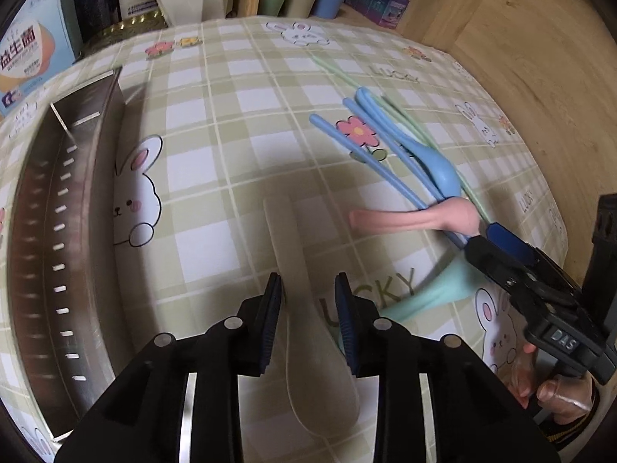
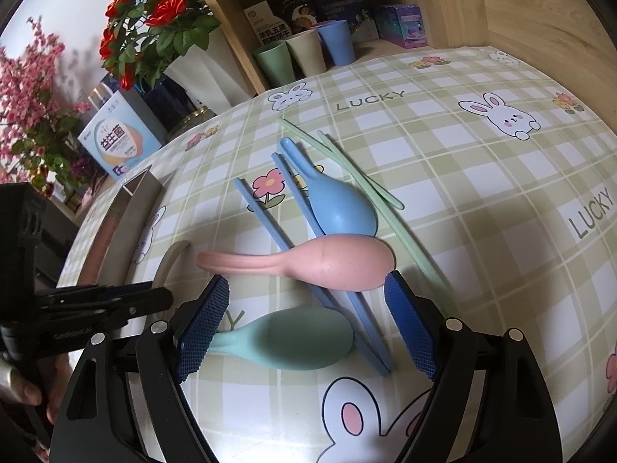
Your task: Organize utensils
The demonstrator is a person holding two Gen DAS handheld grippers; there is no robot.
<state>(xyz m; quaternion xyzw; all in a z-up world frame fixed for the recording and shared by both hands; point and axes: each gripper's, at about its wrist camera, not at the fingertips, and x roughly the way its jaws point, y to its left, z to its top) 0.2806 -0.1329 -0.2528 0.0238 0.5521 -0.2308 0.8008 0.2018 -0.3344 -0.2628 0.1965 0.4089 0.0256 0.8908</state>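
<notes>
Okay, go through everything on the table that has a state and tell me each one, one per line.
Left tool: open, astride the cream spoon, pads not pressing.
Right tool: open wide above the mint spoon.
Cream spoon: lying flat on the cloth.
Mint spoon: bowl down.
Pink spoon: bowl down, across the blue chopsticks.
Blue spoon: bowl down.
Blue chopsticks: loose, splayed.
Metal tray: looks empty where visible.

Green-checked bunny tablecloth (image 2: 482,193); wooden shelf (image 2: 231,19) behind with cups (image 2: 304,52), boxes (image 2: 401,25); red flowers (image 2: 154,11) left.
</notes>
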